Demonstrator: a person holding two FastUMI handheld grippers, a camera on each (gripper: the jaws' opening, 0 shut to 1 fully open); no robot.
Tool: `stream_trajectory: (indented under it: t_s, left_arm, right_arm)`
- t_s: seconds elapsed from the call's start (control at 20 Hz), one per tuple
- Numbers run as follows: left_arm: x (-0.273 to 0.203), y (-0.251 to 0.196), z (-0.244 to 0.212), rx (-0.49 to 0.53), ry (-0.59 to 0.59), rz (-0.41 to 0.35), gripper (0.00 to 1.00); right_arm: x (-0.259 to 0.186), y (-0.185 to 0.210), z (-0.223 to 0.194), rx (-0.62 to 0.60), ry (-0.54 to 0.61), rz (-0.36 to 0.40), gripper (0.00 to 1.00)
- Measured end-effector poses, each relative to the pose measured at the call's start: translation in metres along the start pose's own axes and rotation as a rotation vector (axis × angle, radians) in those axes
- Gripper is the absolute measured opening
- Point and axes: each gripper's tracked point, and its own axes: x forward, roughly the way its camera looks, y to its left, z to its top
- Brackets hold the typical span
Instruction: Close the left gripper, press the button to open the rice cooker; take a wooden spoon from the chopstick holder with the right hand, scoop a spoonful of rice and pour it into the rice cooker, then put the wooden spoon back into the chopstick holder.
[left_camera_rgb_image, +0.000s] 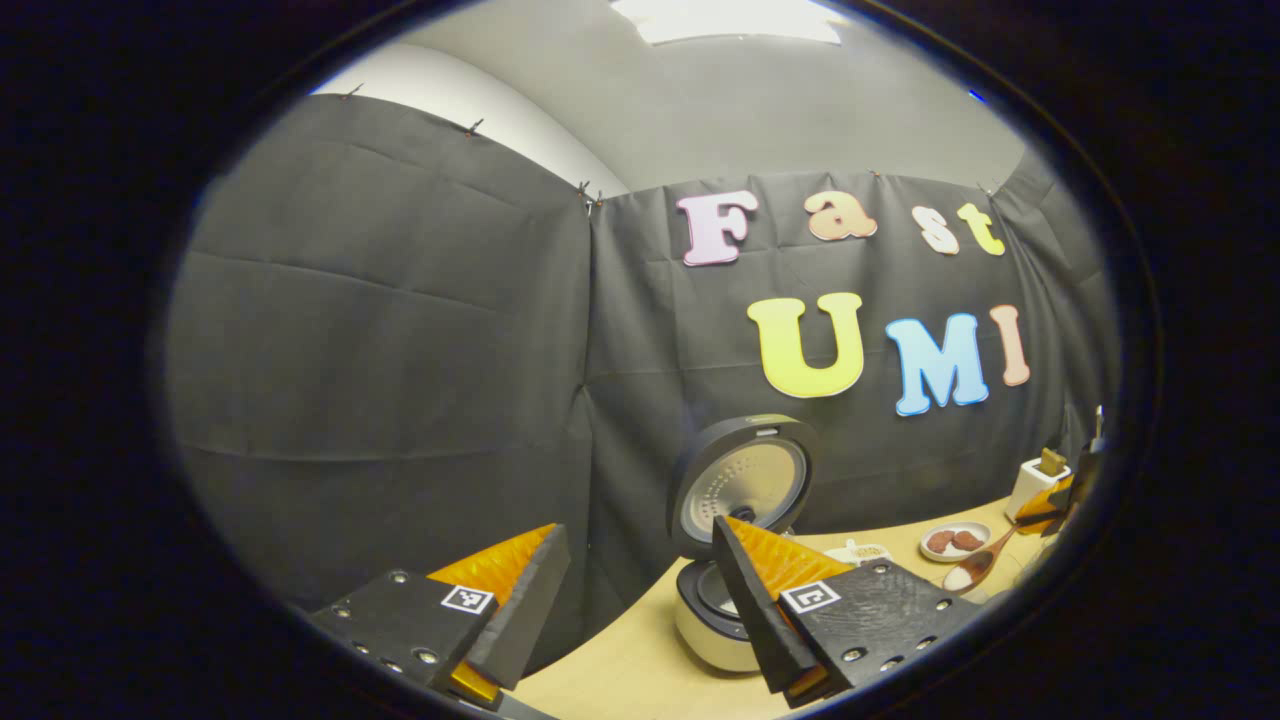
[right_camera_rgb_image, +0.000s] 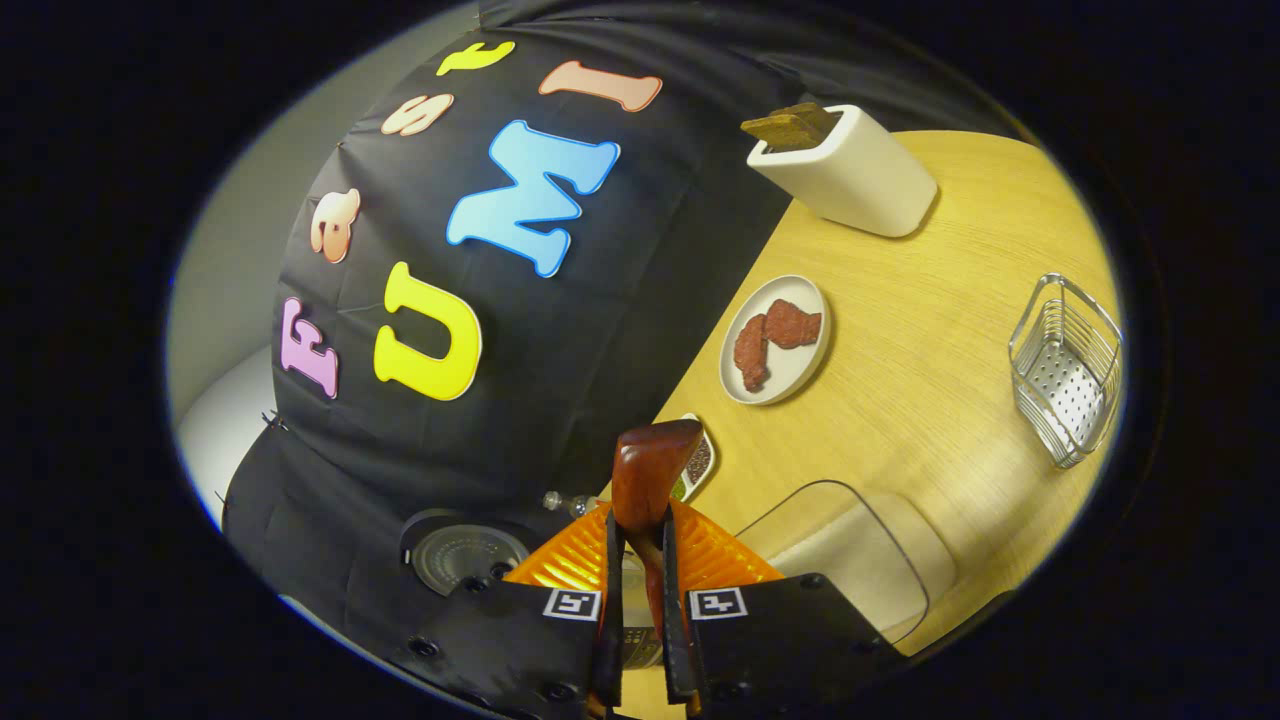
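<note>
— Spoon (right_camera_rgb_image: 648, 470) first: who has it?
— Right gripper (right_camera_rgb_image: 640, 560); both fingers clamp its handle, and in the left gripper view its bowl carries white rice.
— Left gripper (left_camera_rgb_image: 640, 590)?
— Spread wide, holding nothing, just before the rice cooker (left_camera_rgb_image: 720, 610), lid up.
— Containers?
— Plate (right_camera_rgb_image: 775, 340) with two brown pieces; wire holder (right_camera_rgb_image: 1065, 370); clear tub (right_camera_rgb_image: 850, 560), partly cut off.

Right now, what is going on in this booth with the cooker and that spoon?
A person is working two handheld tools. The rice cooker stands on the wooden table with its lid up. The right tool is shut on a wooden spoon, which carries a scoop of white rice off to the cooker's side. The left tool is open, holding nothing.
</note>
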Motion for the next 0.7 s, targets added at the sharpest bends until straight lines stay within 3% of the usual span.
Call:
stream_trajectory:
  t_s: [0.15, 0.4, 0.7]
  left_arm:
    - [-0.003, 0.011, -0.001, 0.02, -0.005, 0.017, 0.88]
    - [-0.003, 0.038, -0.006, 0.038, -0.006, 0.068, 0.87]
    - [-0.019, 0.083, -0.015, 0.037, 0.013, 0.13, 0.88]
  right_arm:
    - [0.013, 0.039, -0.009, 0.003, 0.011, 0.065, 0.14]
    - [0.047, 0.101, -0.042, -0.022, 0.055, 0.162, 0.18]
    - [0.087, 0.15, -0.1, -0.086, 0.125, 0.221, 0.18]
